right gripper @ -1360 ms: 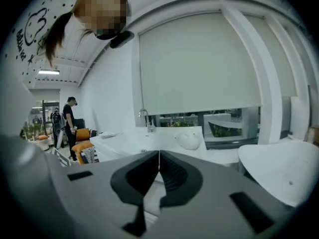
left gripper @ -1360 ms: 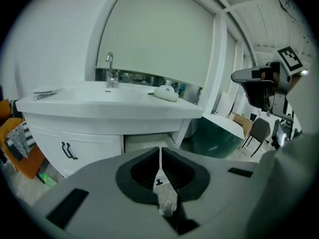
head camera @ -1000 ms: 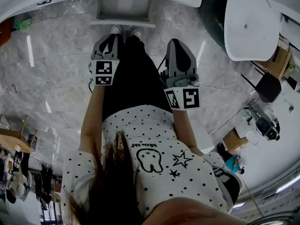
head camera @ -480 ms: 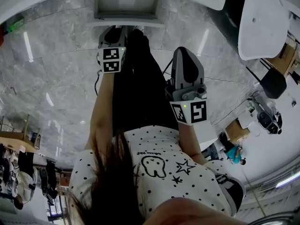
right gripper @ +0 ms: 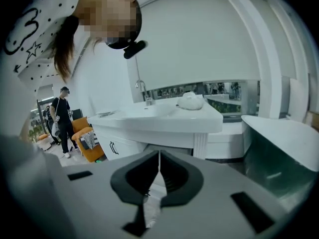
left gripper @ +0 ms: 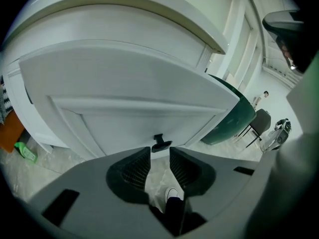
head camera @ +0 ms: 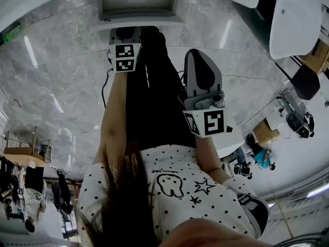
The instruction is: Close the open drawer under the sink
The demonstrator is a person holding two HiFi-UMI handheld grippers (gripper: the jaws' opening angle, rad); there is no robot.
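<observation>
White drawer (head camera: pixel 154 20), pulled open, at 12 o'clock in head view, under sink counter edge. Black handle (left gripper: pixel 160 144) on its front panel, just beyond tips of left tool (left gripper: pixel 159 159); jaws opening, nothing between them. Right tool (right gripper: pixel 159 157) empty, jaws together, tips touching, aimed toward white sink desk (right gripper: pixel 164 116); faucet (right gripper: pixel 142 88) at 11 o'clock. Grey marble floor (head camera: pixel 61 86) below.

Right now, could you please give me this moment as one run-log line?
drawer: open | left gripper: jaws opening, empty, black handle just ahead | right gripper: shut, empty
</observation>
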